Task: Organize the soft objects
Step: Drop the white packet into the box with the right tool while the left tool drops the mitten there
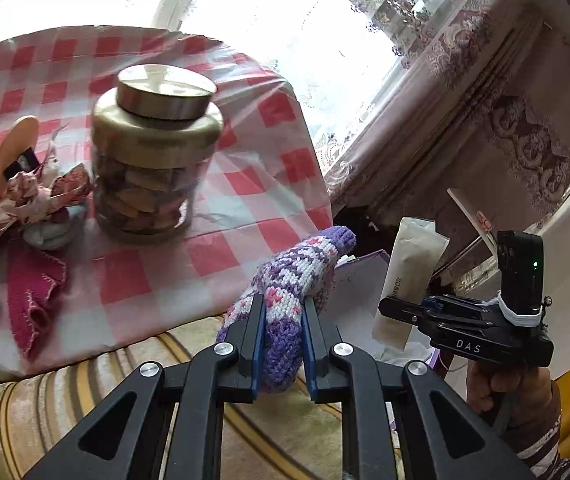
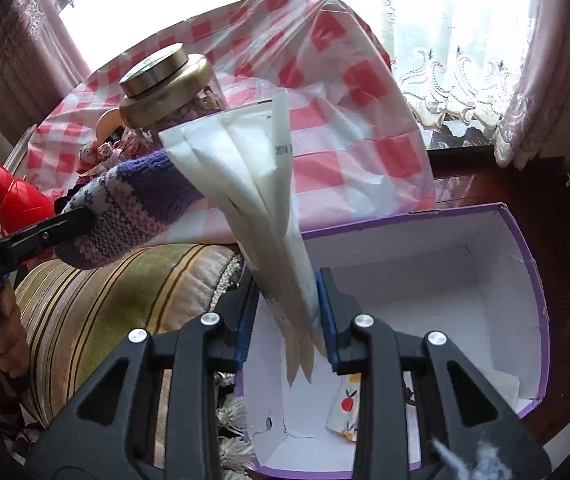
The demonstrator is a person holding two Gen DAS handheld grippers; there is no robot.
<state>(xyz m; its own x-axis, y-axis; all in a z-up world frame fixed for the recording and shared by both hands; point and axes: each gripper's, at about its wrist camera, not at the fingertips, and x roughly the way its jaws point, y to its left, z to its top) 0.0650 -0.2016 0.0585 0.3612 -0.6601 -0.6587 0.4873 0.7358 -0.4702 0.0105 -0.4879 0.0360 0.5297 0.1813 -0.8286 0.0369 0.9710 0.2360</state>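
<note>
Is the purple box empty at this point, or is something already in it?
Not empty. In the right wrist view the purple box is open, with a fruit-print cloth and something white lying on its bottom; most of the white floor is bare.

The sock is chunky knitted wool, rough and matt. The white packets look like smooth, faintly glossy paper or film. The jar is clear glass under a brushed metal lid. A glossy plastic checked cloth covers the bench; the box is matt cardboard
</note>
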